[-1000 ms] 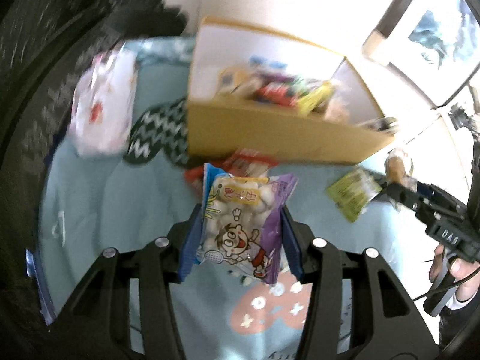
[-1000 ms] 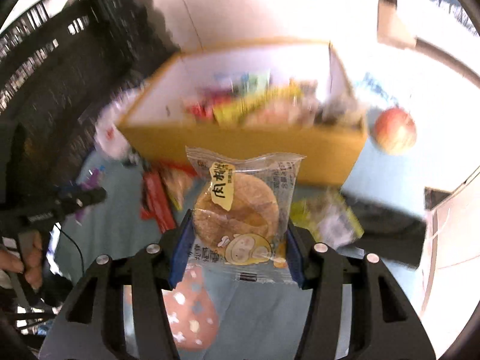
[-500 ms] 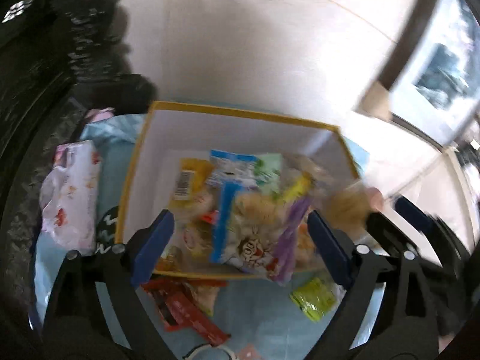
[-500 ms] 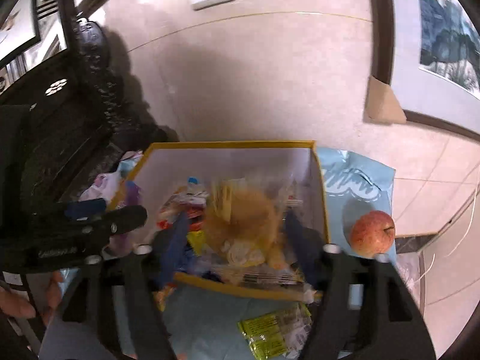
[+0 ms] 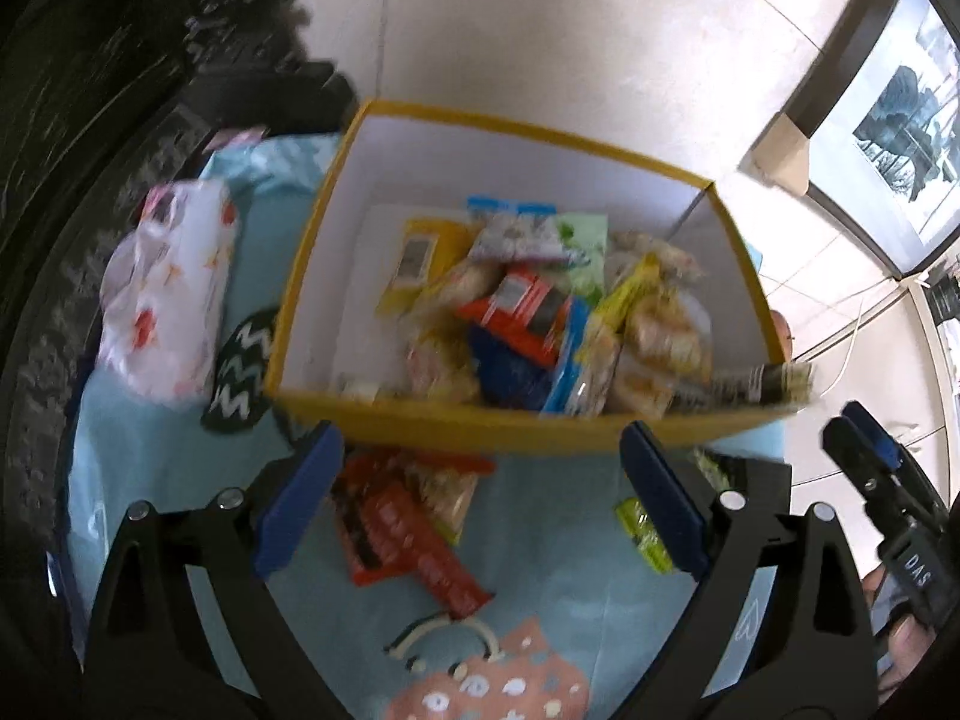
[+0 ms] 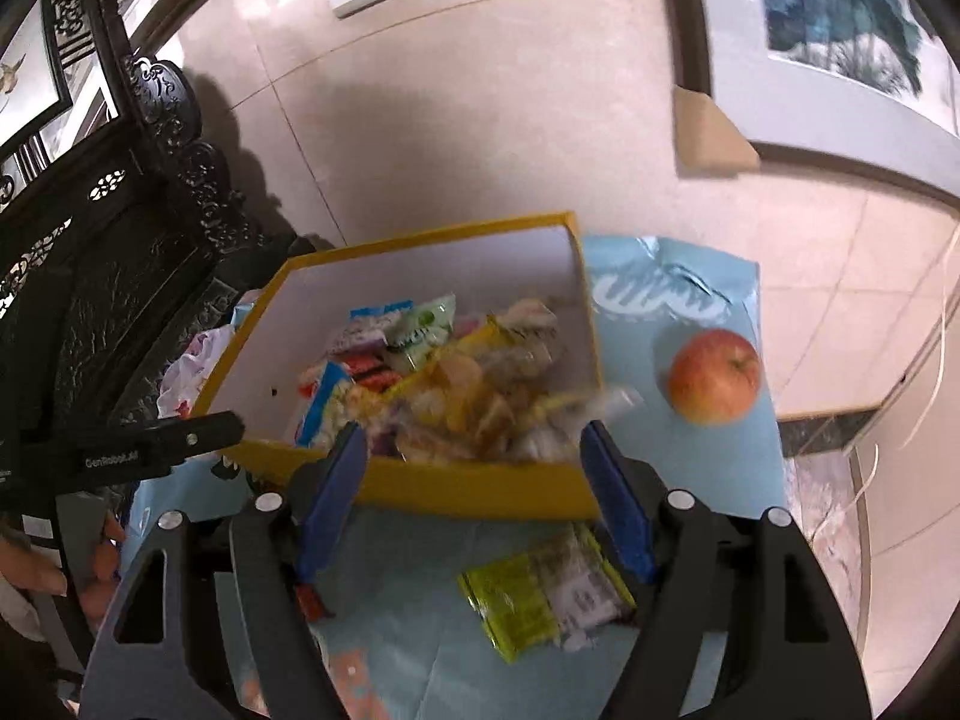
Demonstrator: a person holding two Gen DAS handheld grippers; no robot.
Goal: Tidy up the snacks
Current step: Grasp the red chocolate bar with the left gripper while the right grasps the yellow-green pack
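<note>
Both packets I carried a second ago, the purple-edged snack bag in my left gripper [image 5: 480,504] and the round cake packet in my right gripper [image 6: 474,480], are out of my grip and lie in the box [image 5: 510,426] with the rest of the pile [image 5: 540,330]. Left jaws are opening, nothing between them. Right jaws are opening too, also empty; the pile just beyond them is blurred, so I judge the cake packet has only just landed. Two more snacks sorted.

Left over on the cloth [image 5: 150,480]: red bars [image 5: 408,540] just near of the box front wall, a green packet [image 6: 540,594] near the box's right front corner, close under my right jaws. A white bag [image 5: 168,294] sits left of the box, an apple [image 6: 714,384] right of it; whether those count as snacks to sort I can't say.

Edges: the box front wall stands right ahead of both sets of jaws, so any reach for the red bars or green packet has to stay near of it. One wrapper [image 5: 750,387] pokes over the right front rim and could catch. My grippers are close side by side; the open cloth near of the box gives room, tighter on the right.
</note>
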